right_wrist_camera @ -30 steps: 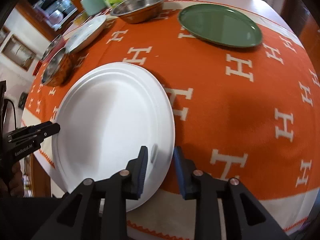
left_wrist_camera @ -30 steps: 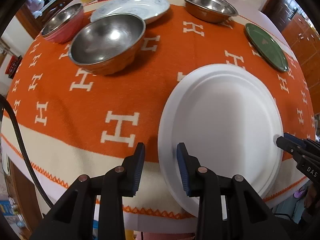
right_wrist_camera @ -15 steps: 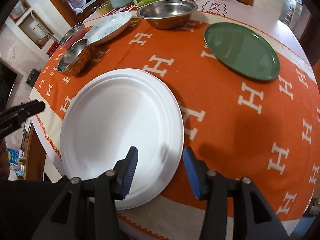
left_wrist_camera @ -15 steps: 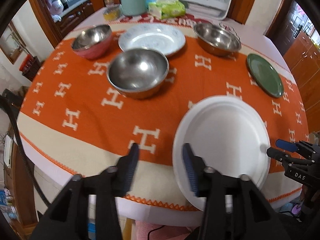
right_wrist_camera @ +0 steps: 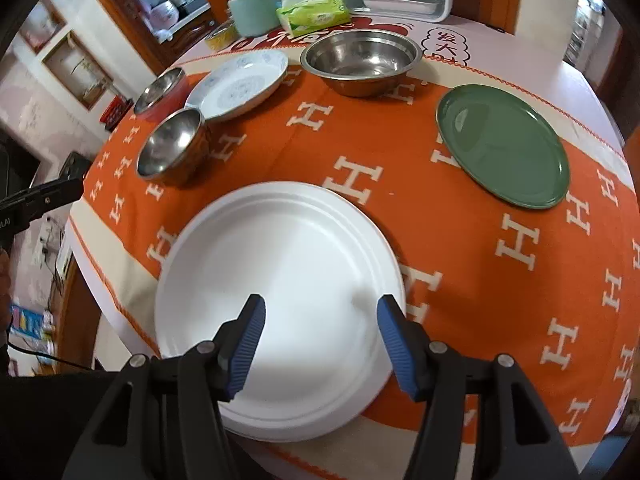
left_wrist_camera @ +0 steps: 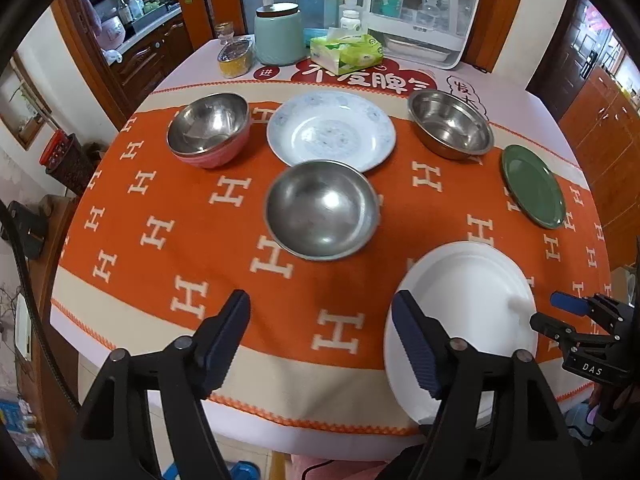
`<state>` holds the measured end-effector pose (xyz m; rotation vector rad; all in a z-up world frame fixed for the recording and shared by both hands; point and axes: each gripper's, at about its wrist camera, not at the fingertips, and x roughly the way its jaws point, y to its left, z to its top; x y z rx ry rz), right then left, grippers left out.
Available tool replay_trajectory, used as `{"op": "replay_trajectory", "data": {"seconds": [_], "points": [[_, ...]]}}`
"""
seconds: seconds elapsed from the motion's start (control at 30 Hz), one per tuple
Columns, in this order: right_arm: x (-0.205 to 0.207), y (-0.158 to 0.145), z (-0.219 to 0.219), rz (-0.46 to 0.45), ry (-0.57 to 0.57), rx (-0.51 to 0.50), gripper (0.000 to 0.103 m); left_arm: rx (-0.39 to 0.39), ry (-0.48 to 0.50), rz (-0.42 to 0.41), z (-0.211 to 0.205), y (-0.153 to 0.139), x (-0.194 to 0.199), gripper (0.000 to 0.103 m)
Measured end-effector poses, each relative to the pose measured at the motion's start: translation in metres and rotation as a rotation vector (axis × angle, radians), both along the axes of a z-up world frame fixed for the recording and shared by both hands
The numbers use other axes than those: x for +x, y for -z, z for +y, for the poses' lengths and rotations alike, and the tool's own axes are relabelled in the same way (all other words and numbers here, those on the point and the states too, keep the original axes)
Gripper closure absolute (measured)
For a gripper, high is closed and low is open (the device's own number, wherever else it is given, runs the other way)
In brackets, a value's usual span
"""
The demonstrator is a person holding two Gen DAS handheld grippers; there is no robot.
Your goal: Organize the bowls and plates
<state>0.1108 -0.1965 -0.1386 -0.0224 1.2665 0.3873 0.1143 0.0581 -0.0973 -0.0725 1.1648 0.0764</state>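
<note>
White plate (right_wrist_camera: 280, 304): lies flat at the near edge of the counter (left_wrist_camera: 520, 92), on the orange cloth (left_wrist_camera: 192, 200), its near rim over the cloth's cream border.
Left gripper (left_wrist_camera: 320, 336): jaws spread and opening, nothing between them; they hang over the cloth just left of the white plate (left_wrist_camera: 464, 312), touching nothing.
Right gripper (right_wrist_camera: 320, 340): jaws spread and opening, above the white plate's near part, not pressing on it.
Steel bowl (left_wrist_camera: 322, 210): middle of the cloth, upright, just in front of the patterned plate (left_wrist_camera: 332, 130).
Pink bowl (left_wrist_camera: 208, 130): far left, steel inside.
Wide steel bowl (left_wrist_camera: 450, 124): far right, beyond the green plate (left_wrist_camera: 534, 186).
Left view only: the right gripper (left_wrist_camera: 560, 314) from the side, at the white plate's right rim; the pink bowl's full inside; a tissue box (left_wrist_camera: 346, 54), a mint canister (left_wrist_camera: 279, 34) and a white rack (left_wrist_camera: 420, 12) at the back.
Right view only: the green plate (right_wrist_camera: 502, 144) whole and flat, well apart from the white plate; the tip of the left gripper (right_wrist_camera: 44, 196) at the left edge; the pink bowl (right_wrist_camera: 160, 86) seen mostly edge-on.
</note>
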Motion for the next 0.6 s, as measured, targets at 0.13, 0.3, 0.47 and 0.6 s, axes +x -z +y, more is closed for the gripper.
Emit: {"op": "replay_trajectory", "data": {"seconds": [0.13, 0.3, 0.47, 0.6], "points": [[0.001, -0.001, 0.014, -0.001, 0.036, 0.001, 0.044, -0.015, 0.017, 0.015, 0.020, -0.004, 0.015, 0.030], [0.005, -0.005, 0.033, -0.003, 0.117, 0.017, 0.044, -0.044, 0.067, 0.026, 0.042, -0.009, 0.032, 0.029], [0.008, -0.008, 0.053, -0.015, 0.189, 0.043, 0.043, -0.057, 0.129, 0.034, 0.061, -0.014, 0.058, 0.028], [0.014, -0.011, 0.070, -0.034, 0.245, 0.059, 0.043, -0.052, 0.192, 0.023, 0.071, -0.021, 0.080, 0.028]]}}
